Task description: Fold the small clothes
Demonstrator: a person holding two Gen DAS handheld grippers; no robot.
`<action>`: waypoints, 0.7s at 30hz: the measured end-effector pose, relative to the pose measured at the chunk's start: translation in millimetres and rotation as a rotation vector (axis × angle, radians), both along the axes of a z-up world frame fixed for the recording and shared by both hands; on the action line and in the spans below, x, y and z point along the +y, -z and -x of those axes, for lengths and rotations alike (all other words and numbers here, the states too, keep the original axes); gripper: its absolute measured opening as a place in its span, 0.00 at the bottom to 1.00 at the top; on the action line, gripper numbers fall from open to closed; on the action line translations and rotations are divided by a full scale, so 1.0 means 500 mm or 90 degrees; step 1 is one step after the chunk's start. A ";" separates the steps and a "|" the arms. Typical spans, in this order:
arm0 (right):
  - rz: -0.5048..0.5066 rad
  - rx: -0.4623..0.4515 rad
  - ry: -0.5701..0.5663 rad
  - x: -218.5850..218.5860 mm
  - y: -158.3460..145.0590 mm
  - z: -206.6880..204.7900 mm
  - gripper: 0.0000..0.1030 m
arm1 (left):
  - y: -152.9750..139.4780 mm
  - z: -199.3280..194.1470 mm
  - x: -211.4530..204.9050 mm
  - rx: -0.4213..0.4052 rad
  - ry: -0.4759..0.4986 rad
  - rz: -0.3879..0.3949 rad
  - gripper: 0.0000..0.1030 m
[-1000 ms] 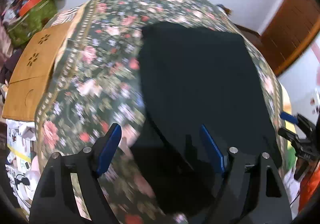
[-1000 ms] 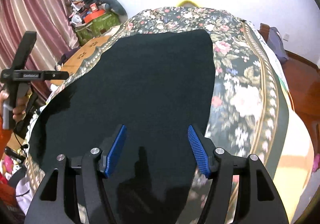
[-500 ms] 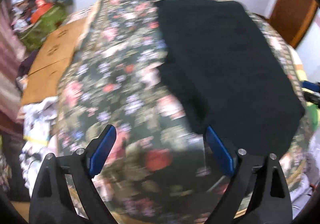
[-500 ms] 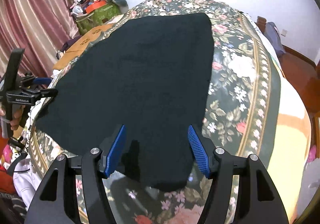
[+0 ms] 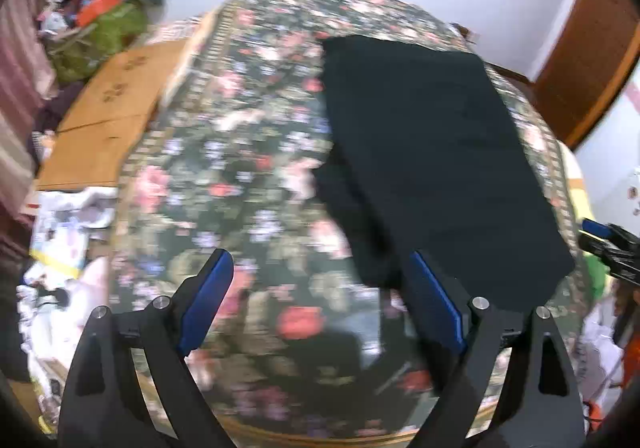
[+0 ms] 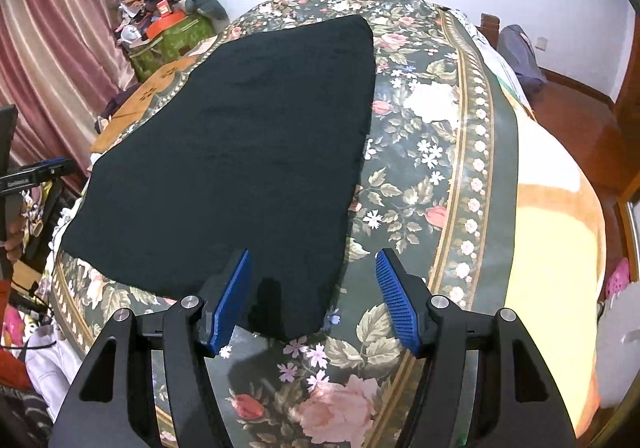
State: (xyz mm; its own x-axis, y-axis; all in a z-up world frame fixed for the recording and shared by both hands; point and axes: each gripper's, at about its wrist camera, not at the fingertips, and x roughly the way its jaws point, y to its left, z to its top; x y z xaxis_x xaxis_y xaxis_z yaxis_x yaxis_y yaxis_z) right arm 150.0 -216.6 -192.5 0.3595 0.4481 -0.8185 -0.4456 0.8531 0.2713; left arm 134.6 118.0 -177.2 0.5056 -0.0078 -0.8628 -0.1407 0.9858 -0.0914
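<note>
We hold the left gripper point(image 5: 320, 304) and right gripper point(image 6: 314, 300) with jaws apart and empty above the near edge of the black garment point(image 6: 236, 152) — spread flat on the floral bedspread point(image 6: 432, 176), probably ready for corner grabs.

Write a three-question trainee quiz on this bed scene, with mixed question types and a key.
1. True or false: the right claw is shut on the black fabric garment.
2. What lies under the garment? A) bare wooden floor B) dark floral-patterned bedspread C) white towel
3. Fill in: both claws, left claw included, are ____.

Key: 1 false, its blue pads stand apart and hold nothing; 2 B; 3 open.
</note>
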 end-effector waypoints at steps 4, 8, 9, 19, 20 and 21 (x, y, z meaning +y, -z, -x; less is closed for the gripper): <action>-0.009 0.015 -0.008 0.012 0.019 -0.008 0.58 | 0.040 -0.029 -0.047 0.033 0.034 0.023 0.87; -0.002 0.044 -0.008 0.020 0.055 -0.027 0.58 | 0.077 -0.047 -0.068 0.055 0.037 0.042 0.87; -0.002 0.051 -0.004 0.021 0.062 -0.032 0.58 | 0.079 -0.050 -0.065 0.048 0.031 0.057 0.87; -0.079 0.084 -0.003 0.036 0.077 -0.062 0.51 | 0.077 -0.065 -0.053 0.016 0.042 0.143 0.33; -0.086 0.082 -0.007 0.039 0.073 -0.057 0.44 | 0.077 -0.064 -0.053 0.016 0.044 0.155 0.30; -0.090 0.083 -0.010 0.040 0.072 -0.055 0.39 | 0.078 -0.065 -0.054 0.015 0.046 0.168 0.24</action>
State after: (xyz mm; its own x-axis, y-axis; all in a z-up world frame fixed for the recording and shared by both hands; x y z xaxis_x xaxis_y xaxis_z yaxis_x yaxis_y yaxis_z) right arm 177.8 -196.5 -228.5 0.2469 0.5659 -0.7867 -0.4113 0.7962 0.4437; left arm 167.1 91.2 -216.2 0.4752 -0.2695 -0.8376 -0.0756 0.9359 -0.3440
